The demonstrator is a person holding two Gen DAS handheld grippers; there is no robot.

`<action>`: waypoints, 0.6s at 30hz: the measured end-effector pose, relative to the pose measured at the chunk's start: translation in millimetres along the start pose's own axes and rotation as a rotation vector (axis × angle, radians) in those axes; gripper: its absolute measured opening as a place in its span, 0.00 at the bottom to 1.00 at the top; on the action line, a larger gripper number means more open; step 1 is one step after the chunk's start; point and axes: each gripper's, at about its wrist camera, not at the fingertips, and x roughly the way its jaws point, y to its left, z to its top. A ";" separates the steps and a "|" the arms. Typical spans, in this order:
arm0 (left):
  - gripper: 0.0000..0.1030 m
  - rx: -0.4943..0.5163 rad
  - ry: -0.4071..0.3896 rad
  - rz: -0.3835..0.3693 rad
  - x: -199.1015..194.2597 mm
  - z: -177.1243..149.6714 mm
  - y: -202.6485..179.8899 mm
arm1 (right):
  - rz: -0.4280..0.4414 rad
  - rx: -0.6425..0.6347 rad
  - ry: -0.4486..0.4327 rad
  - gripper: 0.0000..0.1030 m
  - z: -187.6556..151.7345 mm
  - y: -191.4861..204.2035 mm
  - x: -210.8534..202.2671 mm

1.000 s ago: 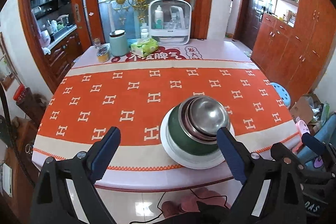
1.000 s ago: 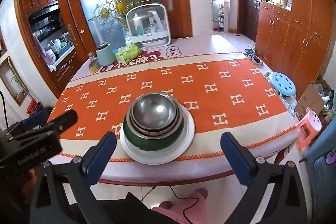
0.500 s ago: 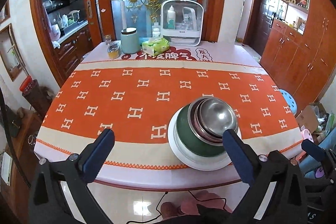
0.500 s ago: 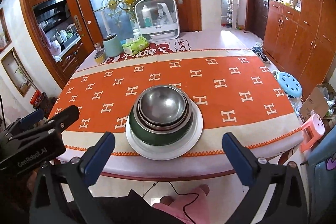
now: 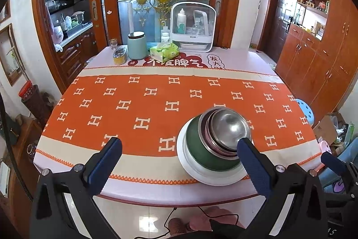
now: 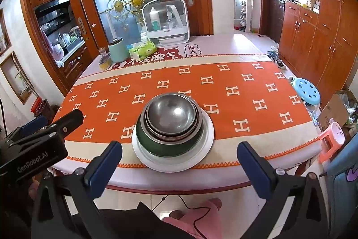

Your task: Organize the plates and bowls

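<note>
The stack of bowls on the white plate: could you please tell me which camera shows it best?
The right wrist view: the stack of bowls sits centred and unobstructed on the white plate. In the left wrist view the stack is off-centre, partly behind one of the left gripper fingers.

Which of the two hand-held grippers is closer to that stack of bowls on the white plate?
Right, it seems. The right hand-held gripper faces the bowl stack squarely, open, short of the plate. The left hand-held gripper sits off to the stack's left, also open.

Steel bowls nest in a green bowl on a white plate.
</note>
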 end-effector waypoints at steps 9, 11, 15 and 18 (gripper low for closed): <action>0.99 0.001 -0.013 -0.003 1.2 1.4 0.0 | 0.000 0.002 -0.008 1.00 2.1 0.2 0.1; 0.99 0.002 -0.015 -0.003 0.6 1.8 -0.2 | 0.000 0.002 -0.010 1.00 2.6 -0.2 0.5; 0.99 0.004 -0.021 -0.002 0.4 2.5 -1.6 | -0.001 0.005 -0.012 1.00 3.6 -2.1 1.3; 0.99 0.004 -0.024 -0.002 1.5 4.1 -2.7 | -0.002 0.006 -0.014 1.00 5.6 -2.7 2.4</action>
